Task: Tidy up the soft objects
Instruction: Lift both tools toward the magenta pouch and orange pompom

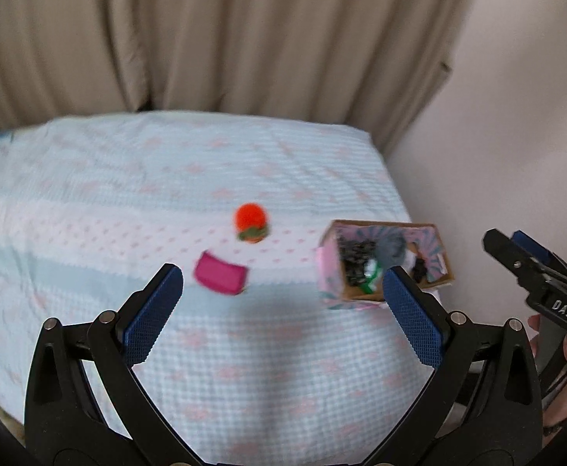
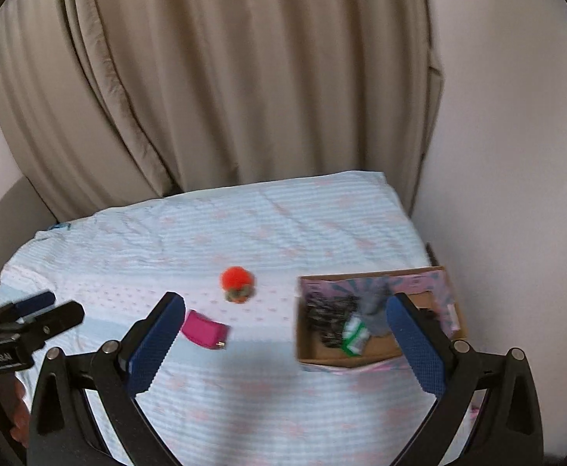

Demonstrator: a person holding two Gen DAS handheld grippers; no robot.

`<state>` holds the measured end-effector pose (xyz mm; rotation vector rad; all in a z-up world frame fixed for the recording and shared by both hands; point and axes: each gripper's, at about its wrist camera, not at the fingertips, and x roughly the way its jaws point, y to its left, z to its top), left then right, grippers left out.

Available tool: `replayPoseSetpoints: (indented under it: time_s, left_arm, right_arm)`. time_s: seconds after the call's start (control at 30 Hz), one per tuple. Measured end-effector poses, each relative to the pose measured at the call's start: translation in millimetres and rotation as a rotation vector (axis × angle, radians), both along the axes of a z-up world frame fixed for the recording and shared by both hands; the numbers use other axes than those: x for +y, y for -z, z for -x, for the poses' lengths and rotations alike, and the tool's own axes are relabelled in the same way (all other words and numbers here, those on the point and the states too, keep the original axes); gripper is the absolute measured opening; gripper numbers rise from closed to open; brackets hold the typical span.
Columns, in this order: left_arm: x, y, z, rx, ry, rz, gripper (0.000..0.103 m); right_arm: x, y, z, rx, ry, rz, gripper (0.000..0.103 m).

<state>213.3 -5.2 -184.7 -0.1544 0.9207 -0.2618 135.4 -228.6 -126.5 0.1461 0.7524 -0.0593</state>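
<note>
Lying ahead of the spread left claw [image 1: 283, 277], pink pouch [image 1: 221, 277], orange pompom [image 1: 251, 219] beyond

White letters "DAS" on the right gripper [image 1: 516, 246] body; the left gripper [image 2: 48, 308] label is blurred, unreadable.

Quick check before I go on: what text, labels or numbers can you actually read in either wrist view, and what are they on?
"DAS" – white letters on the body of the right gripper, seen in the left wrist view.
White lettering on the body of the left gripper, in the right wrist view: too blurred to read.
Green and white packet in the cardboard box: any print too small and blurred.
Nothing else legible.
</note>
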Motion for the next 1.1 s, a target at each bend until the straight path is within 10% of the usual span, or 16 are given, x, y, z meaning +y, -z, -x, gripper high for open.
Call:
replayPoseSetpoints:
  time_s: [0.4, 0.87, 1.1]
  left_arm:
    - [45, 124, -76, 0.272, -0.259, 0.089, 0.102]
    - [30, 318, -143, 0.61, -0.587, 0.28, 0.102]
    - [27, 355, -157, 0.617, -0.711, 0.266, 0.102]
  right_arm:
    - [49, 62, -113, 0.111, -0.076, -0.054, 0.103]
    - [64, 210, -257, 0.303, -0.224, -0.07, 0.103]
    - [81, 279, -302, 0.408, -0.295, -0.057, 0.103]
